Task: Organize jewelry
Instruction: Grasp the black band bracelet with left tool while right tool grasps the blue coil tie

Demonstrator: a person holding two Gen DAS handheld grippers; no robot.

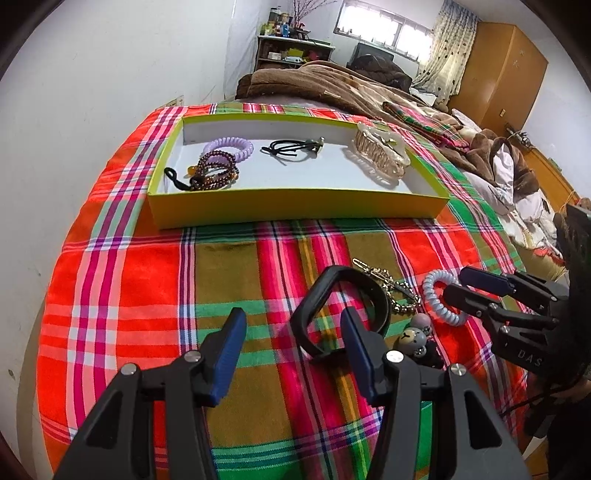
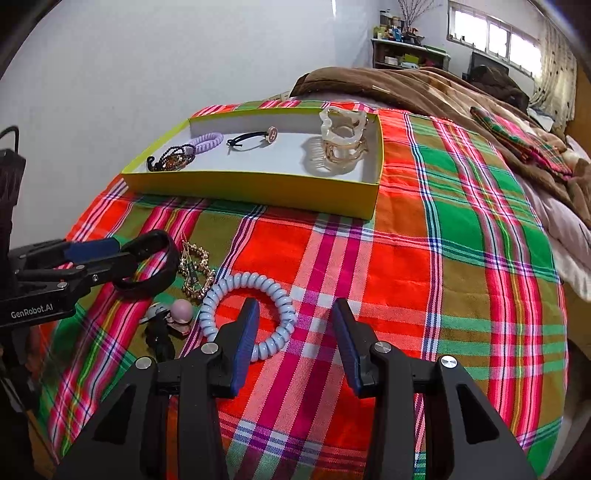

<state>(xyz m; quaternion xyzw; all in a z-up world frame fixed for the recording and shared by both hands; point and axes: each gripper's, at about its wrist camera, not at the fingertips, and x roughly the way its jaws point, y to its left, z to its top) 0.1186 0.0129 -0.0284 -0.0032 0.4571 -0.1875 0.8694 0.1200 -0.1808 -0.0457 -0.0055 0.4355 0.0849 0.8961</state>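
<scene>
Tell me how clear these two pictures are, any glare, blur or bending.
Left wrist view: sharp; window blown out white; fisheye bends the yellow box and leaves dark corners. Right wrist view: also sharp; bright window at the far right; plaid cloth bulges; soft shadow under the box front.

Both tongs (image 1: 291,343) (image 2: 295,332) parted — tilted downward
</scene>
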